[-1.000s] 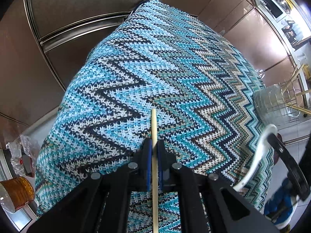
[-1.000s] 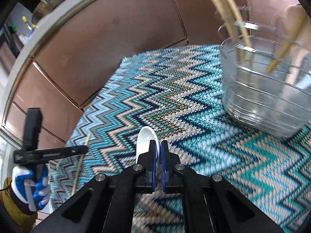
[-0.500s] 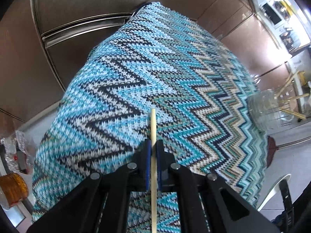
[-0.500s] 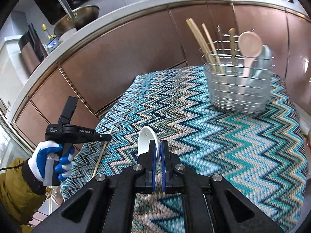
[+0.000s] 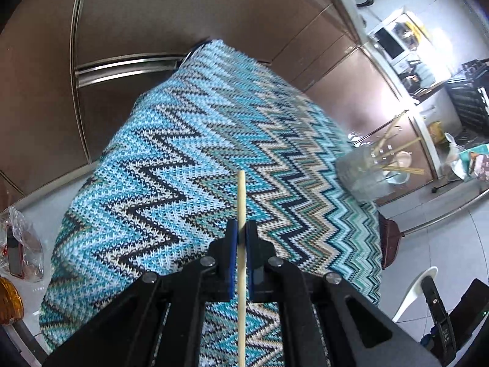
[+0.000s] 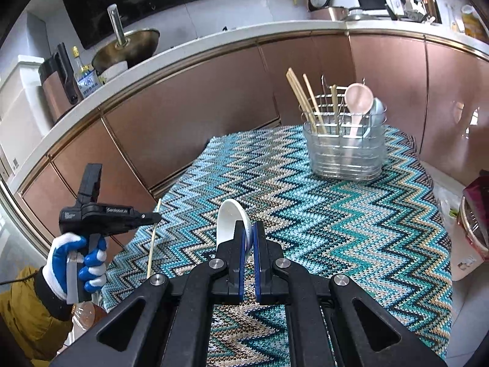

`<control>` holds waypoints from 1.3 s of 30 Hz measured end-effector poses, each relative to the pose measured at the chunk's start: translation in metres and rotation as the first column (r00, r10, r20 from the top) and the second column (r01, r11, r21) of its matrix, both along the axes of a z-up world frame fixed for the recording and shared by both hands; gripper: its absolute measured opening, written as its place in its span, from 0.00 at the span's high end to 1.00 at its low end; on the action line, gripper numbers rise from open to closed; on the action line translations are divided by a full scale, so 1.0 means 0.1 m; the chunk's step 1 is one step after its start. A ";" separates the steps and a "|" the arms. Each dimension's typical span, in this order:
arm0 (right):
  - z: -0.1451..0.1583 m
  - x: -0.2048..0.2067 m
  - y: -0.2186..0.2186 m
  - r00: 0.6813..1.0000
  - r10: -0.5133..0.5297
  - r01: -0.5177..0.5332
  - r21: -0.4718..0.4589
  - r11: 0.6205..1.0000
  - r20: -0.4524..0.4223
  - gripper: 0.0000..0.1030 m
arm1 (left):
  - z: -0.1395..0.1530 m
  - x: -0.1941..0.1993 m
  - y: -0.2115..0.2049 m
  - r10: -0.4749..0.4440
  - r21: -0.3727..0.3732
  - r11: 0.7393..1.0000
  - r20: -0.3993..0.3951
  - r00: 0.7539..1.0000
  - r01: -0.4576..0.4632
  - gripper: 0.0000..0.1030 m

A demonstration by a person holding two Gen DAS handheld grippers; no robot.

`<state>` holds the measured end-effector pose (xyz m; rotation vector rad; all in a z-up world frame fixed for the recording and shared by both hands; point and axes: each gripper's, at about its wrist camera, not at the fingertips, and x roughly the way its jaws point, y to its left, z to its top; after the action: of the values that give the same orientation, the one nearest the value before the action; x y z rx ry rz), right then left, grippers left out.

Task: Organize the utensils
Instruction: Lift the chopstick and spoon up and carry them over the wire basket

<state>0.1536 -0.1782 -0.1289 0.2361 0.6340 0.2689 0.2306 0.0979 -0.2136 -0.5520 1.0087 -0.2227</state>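
My left gripper (image 5: 241, 227) is shut on a wooden chopstick (image 5: 241, 202) and holds it above the near left part of the zigzag cloth (image 5: 189, 165). It also shows in the right wrist view (image 6: 154, 217), chopstick (image 6: 152, 241) nearly upright. My right gripper (image 6: 249, 229) is shut on a white spoon (image 6: 229, 220), held above the cloth. The spoon also shows in the left wrist view (image 5: 411, 293). The wire utensil basket (image 6: 345, 150) stands at the far right of the cloth with chopsticks, a pink spoon (image 6: 358, 101) and a pale blue spoon in it.
Brown cabinet fronts (image 6: 189, 98) curve around the far side of the table. A wok (image 6: 125, 46) and bottles sit on the counter above. A red-rimmed container (image 6: 473, 214) sits at the right table edge. A plastic bag (image 5: 21, 241) and an amber jar (image 5: 9, 302) lie at the left.
Both grippers have risen and pulled back from the cloth with their utensils. The basket now looks farther from the right gripper.
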 end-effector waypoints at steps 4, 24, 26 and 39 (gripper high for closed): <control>0.06 -0.04 0.00 1.000 -0.011 0.011 0.001 1.000 0.022 0.95 | 0.08 -0.07 0.04 0.002 -0.025 1.000 0.026 1.000 -0.001 0.96; 0.04 0.06 -0.56 0.991 -0.107 0.101 0.078 0.992 0.083 0.95 | 0.77 0.11 -0.63 -0.117 -0.073 0.989 0.179 0.977 0.132 0.96; 0.15 0.11 -0.64 0.987 -0.120 0.113 0.071 0.991 0.106 0.95 | 0.91 0.16 -0.73 -0.132 -0.066 0.987 0.212 0.968 0.149 0.96; 0.86 0.51 -1.06 0.943 -0.183 0.184 0.022 0.983 0.277 0.95 | 1.96 0.61 -1.63 -0.193 -0.035 0.972 0.457 0.868 0.234 0.96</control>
<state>0.2046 -0.2839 -0.0430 0.2465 0.3303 0.1173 0.2915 -0.0647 -0.0174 -0.4395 0.6029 -0.5710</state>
